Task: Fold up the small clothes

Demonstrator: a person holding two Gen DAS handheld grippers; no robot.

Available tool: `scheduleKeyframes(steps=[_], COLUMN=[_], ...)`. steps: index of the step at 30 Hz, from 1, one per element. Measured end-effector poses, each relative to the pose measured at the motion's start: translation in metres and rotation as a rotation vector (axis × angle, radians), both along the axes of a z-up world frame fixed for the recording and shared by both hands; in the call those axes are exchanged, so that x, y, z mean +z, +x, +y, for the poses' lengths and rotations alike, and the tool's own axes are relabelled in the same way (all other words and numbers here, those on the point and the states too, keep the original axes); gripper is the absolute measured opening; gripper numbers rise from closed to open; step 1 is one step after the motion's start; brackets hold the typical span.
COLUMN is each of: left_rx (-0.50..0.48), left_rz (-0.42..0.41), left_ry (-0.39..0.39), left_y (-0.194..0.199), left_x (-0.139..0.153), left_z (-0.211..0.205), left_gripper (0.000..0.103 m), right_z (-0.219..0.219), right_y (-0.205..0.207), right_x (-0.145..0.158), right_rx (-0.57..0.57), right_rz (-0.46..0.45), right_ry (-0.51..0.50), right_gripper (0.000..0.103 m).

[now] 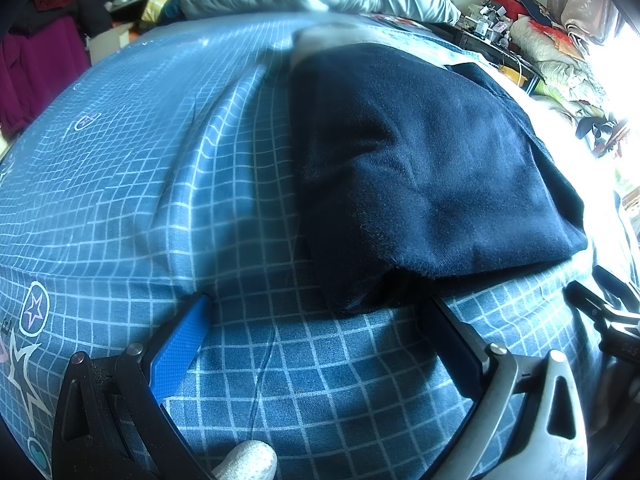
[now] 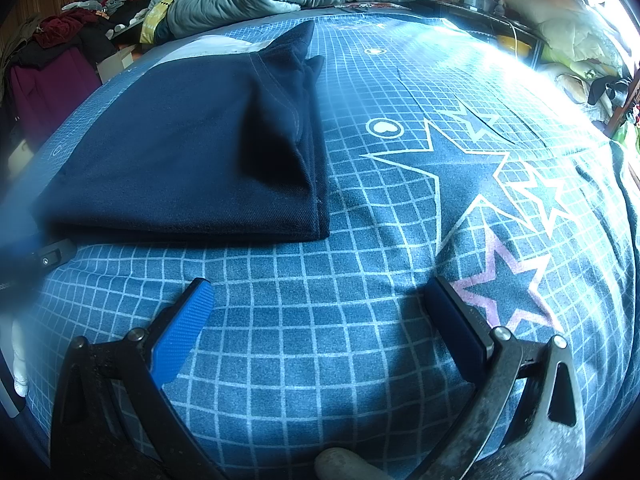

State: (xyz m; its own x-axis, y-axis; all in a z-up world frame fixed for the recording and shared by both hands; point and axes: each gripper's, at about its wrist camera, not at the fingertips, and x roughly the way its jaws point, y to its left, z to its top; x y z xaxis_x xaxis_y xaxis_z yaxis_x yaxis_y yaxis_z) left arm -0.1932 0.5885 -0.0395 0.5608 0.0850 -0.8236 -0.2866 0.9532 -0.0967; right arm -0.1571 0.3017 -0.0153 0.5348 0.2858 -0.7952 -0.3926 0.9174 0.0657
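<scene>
Lying folded on the bed, the navy garment sits just ahead of both empty, spread-apart grippers. Pinching its near edge squarely with the left gripper and right gripper should keep layers aligned.

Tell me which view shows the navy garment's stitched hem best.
The right wrist view. There the navy garment lies folded on the bedsheet, with pale stitching plain along its raised edge. The left wrist view shows the garment closer but dark and blurred, with no stitching visible.

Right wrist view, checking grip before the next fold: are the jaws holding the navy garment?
No, the right gripper is open over bare bedsheet, with the navy garment lying apart.
</scene>
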Motion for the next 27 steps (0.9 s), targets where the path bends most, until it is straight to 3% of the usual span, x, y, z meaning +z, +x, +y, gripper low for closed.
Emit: scheduleKeyframes(steps=[6,10,17,22,25,27], left_rx=[-0.005,0.044,0.110,0.114,0.173,0.215], left_rz=[0.015,-0.065,-0.195,-0.386,-0.514,-0.592], left_ry=[-0.022,0.010,0.083,0.178,0.305,0.309], left_y=[0.000,-0.015,-0.055,-0.100,-0.126,-0.141], left_x=[0.011,0.055,0.147,0.226,0.271,0.292], left_z=[0.005,0.007,-0.006,-0.032,-0.046,-0.049], left_gripper=[0.103,0.103,0.103,0.103,0.103,0.103], right_z=[0.006,0.002,-0.010,-0.014,-0.010,-0.007], right_y=[0.000,-0.005,-0.042,-0.074,-0.082,-0.086], right_x=[0.005,0.023,0.119,0.203,0.237,0.254], right_rx=[0.012,0.029,-0.001,-0.025,-0.030,-0.033], right_rz=[0.016,0.018,-0.124,-0.299,-0.384,-0.431], right_ry=[-0.042,-0.051,-0.058,-0.036,-0.029,-0.025], right_gripper=[0.103,0.103,0.103,0.103,0.103,0.103])
